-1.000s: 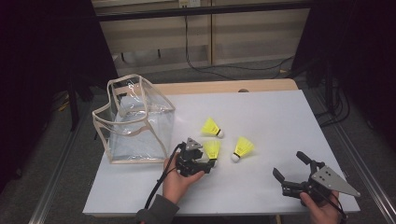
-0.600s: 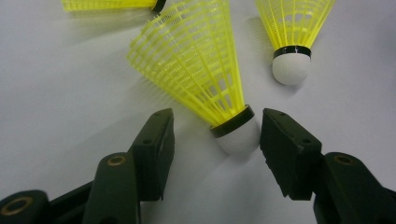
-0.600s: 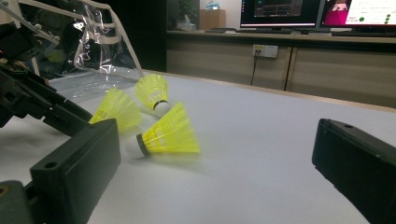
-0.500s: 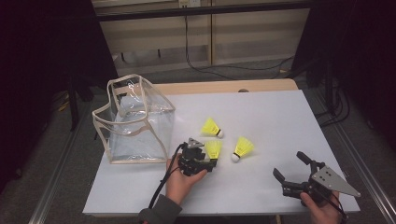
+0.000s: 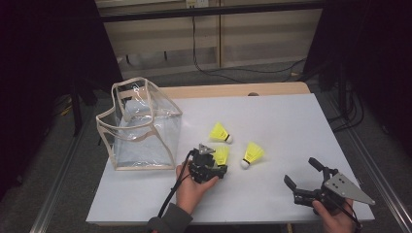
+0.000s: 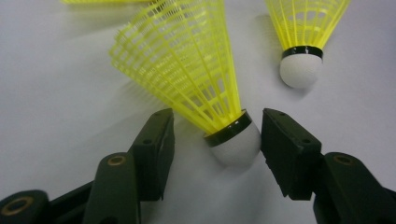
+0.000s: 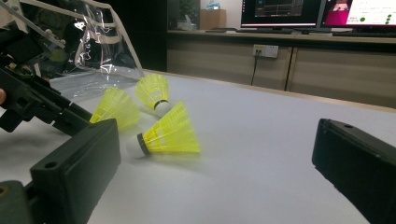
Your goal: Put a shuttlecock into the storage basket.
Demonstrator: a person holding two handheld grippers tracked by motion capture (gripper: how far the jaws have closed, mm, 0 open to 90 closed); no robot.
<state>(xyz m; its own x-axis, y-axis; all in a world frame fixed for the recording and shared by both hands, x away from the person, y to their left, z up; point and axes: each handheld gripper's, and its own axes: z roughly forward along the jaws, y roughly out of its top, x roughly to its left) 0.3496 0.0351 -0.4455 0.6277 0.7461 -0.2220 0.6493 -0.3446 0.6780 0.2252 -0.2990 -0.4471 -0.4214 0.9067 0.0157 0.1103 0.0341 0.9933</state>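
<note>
Not much has changed since a second ago: the left gripper [image 5: 210, 167] has nudged a hair further toward the nearest shuttlecock [image 5: 221, 154], and the right one hasn't budged. Using the clear bag [image 5: 141, 127] as the landmark, that shuttlecock lies on the white table [image 5: 272, 116] just off the bag's near right corner, and the left gripper sits right behind it, hand [image 5: 190, 189] wrapped around the body. In the left gripper view the jaws are partly open, spread a bit wider than the white cork tip [image 6: 236, 144], which sits between them with a visible gap on each side, so nothing is gripped yet. The yellow skirt fans up and away from the jaws. A second shuttlecock [image 5: 252, 154] lies a bit further right of the bag, cork pointing toward the person, and a third one [image 5: 219, 132] lies beyond, closer to the bag's far right side, cork pointing right. All three are near each other but apart. The right gripper [image 5: 311, 180] is well away from the bag, down by the table's near right corner, jaws spread wide and holding nothing; in its own view the shuttlecocks lie out ahead, with the bag behind them.
</note>
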